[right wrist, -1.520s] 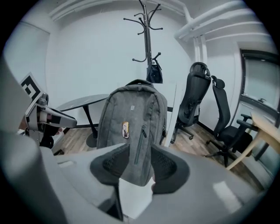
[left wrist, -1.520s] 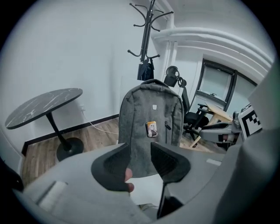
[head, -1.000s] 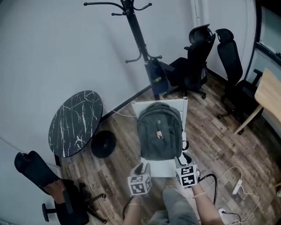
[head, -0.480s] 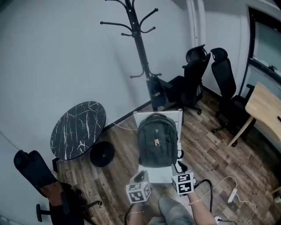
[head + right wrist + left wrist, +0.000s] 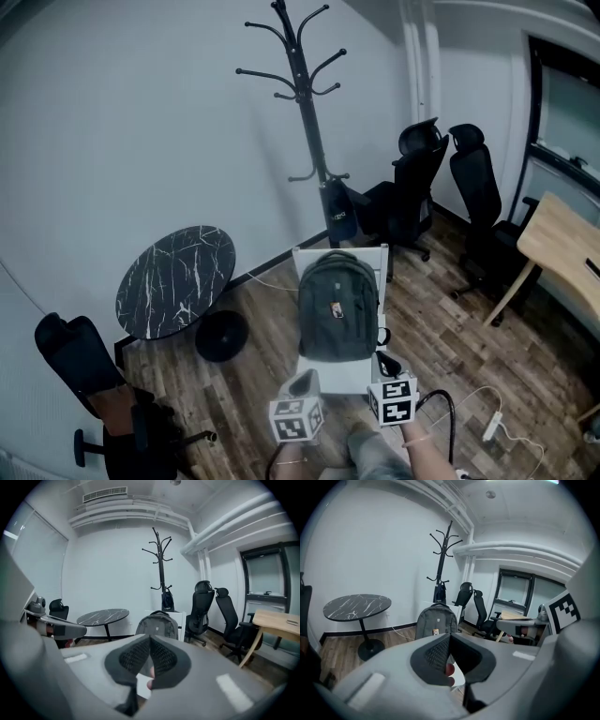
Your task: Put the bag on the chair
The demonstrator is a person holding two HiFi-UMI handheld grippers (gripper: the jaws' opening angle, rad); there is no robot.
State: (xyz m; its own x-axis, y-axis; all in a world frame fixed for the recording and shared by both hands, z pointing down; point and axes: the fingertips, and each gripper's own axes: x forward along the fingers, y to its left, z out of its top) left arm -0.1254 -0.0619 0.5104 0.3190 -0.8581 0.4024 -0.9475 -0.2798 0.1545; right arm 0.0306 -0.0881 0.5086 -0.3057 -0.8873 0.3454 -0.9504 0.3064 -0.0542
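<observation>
Grey backpack (image 5: pixel 337 307) stands upright on the white chair (image 5: pixel 315 257), against its backrest. In front of it, left gripper (image 5: pixel 306 381) and right gripper (image 5: pixel 385 364) are held side by side near the seat's front corners. Both aim at the backpack, tilted slightly down, clear of it. Both jaw pairs have just closed, pads pressed together on nothing. Coat rack (image 5: pixel 305 103) stands behind the chair.
</observation>
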